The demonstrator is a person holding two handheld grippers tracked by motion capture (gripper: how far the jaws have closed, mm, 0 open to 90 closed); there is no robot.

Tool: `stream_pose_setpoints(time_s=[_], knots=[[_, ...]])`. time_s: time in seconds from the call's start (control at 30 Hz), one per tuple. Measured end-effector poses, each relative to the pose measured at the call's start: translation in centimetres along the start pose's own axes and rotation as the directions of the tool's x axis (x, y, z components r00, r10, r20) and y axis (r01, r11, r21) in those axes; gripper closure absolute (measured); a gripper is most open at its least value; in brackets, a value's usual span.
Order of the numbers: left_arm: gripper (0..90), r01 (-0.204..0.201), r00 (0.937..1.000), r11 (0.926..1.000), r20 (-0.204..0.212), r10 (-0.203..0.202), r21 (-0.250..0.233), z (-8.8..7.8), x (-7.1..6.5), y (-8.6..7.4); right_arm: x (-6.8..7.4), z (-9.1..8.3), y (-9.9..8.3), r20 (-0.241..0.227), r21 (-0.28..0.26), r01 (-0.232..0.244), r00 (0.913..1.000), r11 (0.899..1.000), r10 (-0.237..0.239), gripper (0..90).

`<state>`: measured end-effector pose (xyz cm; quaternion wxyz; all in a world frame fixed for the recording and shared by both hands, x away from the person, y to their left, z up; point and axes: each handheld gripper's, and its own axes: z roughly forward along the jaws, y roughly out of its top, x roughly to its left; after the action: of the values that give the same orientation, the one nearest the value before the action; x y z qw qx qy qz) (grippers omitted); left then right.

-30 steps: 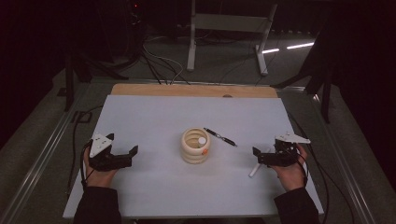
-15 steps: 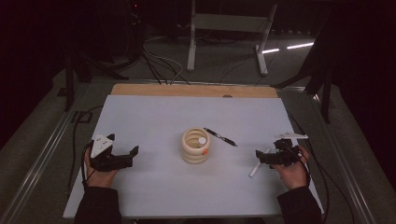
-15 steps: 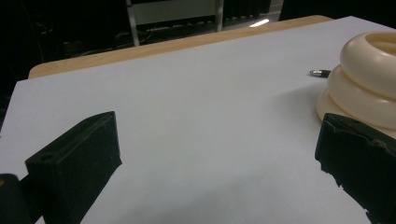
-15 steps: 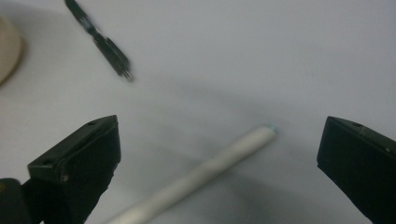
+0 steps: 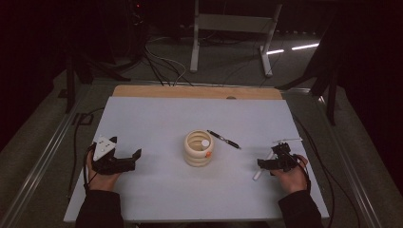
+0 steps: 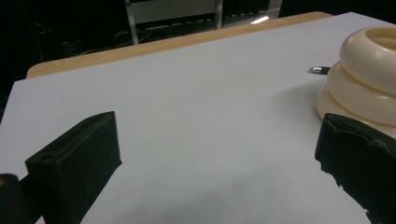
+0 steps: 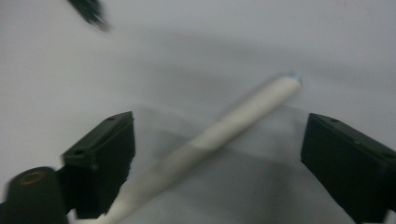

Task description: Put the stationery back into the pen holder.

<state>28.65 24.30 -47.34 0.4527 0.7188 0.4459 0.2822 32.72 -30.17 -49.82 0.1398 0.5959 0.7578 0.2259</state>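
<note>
right claw [image 5: 264, 165] lowered, closing, astride white pen [image 7: 219, 130] | left claw [image 5: 135, 158] apart, level

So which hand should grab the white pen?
Right. The right gripper is low over the white pen, which lies between its open jaws, untouched. The left gripper sits across the table beyond the holder.

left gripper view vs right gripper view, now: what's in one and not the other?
Left gripper view alone: the cream ribbed holder, the table's wooden edge, and the left hand-held gripper, jaws wide with bare surface between them. Right gripper view alone: the white pen lying slantwise between the right hand-held gripper's jaws, which have just been closing and don't yet touch it. Both: the white table surface and a dark pen's tip.
</note>
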Motion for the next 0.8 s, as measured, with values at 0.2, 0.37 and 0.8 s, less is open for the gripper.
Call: stream_pose_setpoints(time_s=[0.2, 0.37, 0.8], knots=[[0.5, -0.006, 1.0, 0.9999, -0.003, 0.006, 0.009, 0.1, -0.1, 0.0, 0.6, 0.3, 0.4, 0.043, 0.075, 0.071, 0.9963, 0.995, -0.074, 62.2], [0.5, -0.008, 1.0, 0.9999, -0.003, 0.008, 0.01, 0.1, -0.1, 0.0, 1.2, 0.3, 0.7, 0.018, 0.106, 0.139, 0.9897, 0.985, -0.142, 78.0], [0.5, -0.003, 1.0, 0.9998, -0.004, 0.003, 0.018, 0.2, -0.1, -0.1, 0.8, 0.1, 0.9, -0.008, 0.1, 0.134, 0.9909, 0.986, -0.134, 79.3]])
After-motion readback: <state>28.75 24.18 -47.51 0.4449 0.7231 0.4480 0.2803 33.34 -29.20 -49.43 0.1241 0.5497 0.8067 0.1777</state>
